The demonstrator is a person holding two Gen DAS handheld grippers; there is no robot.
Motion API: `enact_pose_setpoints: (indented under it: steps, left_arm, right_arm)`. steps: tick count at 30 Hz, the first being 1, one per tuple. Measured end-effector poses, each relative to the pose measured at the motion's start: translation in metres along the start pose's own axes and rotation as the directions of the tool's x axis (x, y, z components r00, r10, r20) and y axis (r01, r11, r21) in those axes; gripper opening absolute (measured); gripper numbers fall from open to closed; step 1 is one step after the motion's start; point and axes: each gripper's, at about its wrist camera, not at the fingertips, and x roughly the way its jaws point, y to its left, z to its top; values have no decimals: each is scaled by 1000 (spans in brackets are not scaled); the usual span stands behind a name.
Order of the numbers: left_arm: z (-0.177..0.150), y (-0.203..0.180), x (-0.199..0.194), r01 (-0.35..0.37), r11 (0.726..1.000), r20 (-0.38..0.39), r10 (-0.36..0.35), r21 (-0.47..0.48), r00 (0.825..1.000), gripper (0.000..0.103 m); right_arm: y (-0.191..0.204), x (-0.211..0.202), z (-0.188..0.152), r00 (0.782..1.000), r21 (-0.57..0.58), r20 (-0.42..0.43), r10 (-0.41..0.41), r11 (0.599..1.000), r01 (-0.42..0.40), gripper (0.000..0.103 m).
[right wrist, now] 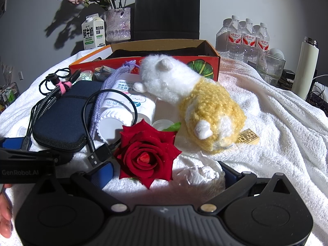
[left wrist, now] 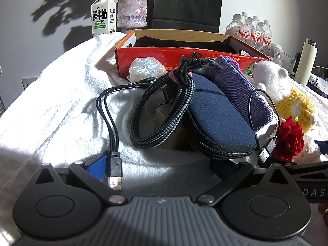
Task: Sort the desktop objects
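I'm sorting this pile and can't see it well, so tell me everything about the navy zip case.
The navy zip case is an oval pouch of felt-like dark blue fabric with a black zipper round its edge, shut. It lies tilted on the white towel, propped on things beneath. A braided cable coil leans on it; a purple pouch sits behind. No gripper touches it.

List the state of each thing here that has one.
left gripper: open, empty
right gripper: open, empty
red cardboard box: open-topped
navy zip case: zipped shut
braided cable: coiled, tied with pink band
plush toy: lying on its side
milk carton: upright
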Motion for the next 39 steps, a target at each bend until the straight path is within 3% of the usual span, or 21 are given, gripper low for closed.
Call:
enact_pose_setpoints:
  steps: [33,39]
  left_arm:
    - [0,0,-5,-1,1000,13,1,-7,1000,103]
    - [-2,6,-40,89,994,102,-94,59,990,103]
  right_arm:
    - [1,1,-4,1000,-21,-7,6,1000,-6,103]
    - [-8,-18,-7,998,-6,-3,69,998,-69,102]
